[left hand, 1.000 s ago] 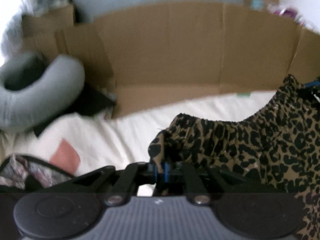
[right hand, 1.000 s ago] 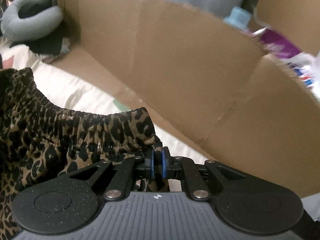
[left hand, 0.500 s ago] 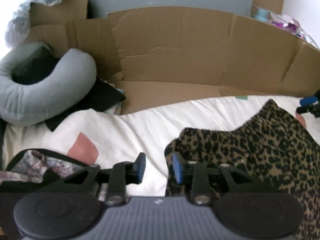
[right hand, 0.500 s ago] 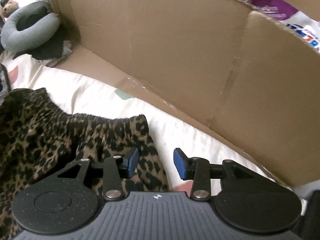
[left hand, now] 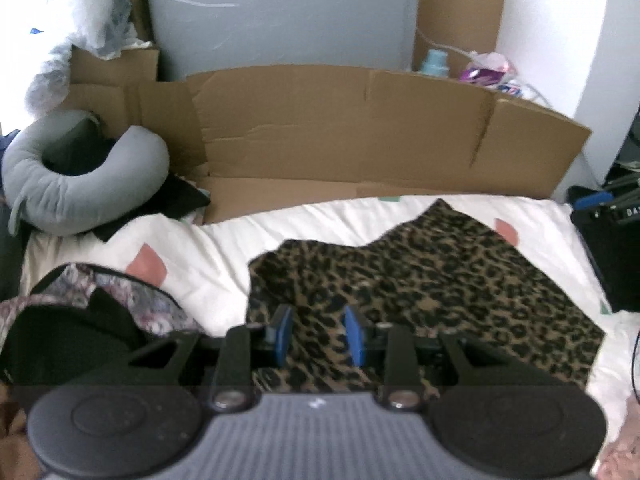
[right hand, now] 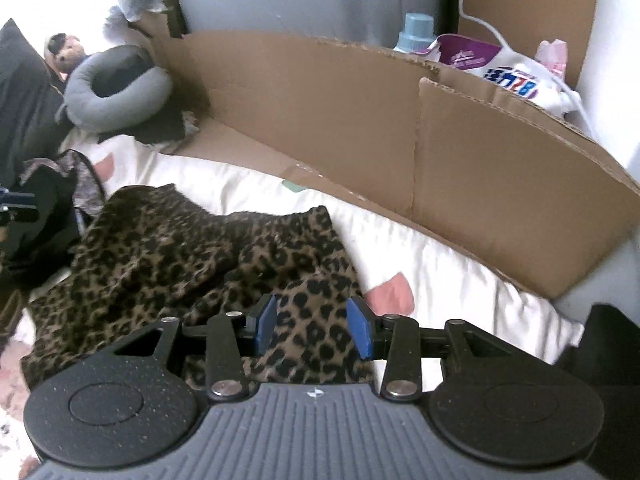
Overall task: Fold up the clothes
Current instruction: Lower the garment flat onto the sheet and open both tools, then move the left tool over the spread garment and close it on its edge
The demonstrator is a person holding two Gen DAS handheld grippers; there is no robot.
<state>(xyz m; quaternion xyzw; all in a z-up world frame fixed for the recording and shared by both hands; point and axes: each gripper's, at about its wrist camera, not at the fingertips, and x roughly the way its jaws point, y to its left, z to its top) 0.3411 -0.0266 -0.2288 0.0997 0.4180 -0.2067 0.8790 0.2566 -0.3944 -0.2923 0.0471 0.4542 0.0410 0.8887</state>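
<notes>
Below both tools [left hand: 316,335] [right hand: 312,327], leopard-print garment [left hand: 420,280]

leopard-print garment [left hand: 420,280], folded, on white bedding [left hand: 224,256]

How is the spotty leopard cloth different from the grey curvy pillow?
The leopard cloth is brown with black spots; the grey pillow is one plain colour. The cloth lies thin and nearly flat in the middle of the white bedding; the pillow is puffy, bent into a horseshoe, and sits off at the far left corner by the cardboard. Both are soft things lying on the bed.
</notes>
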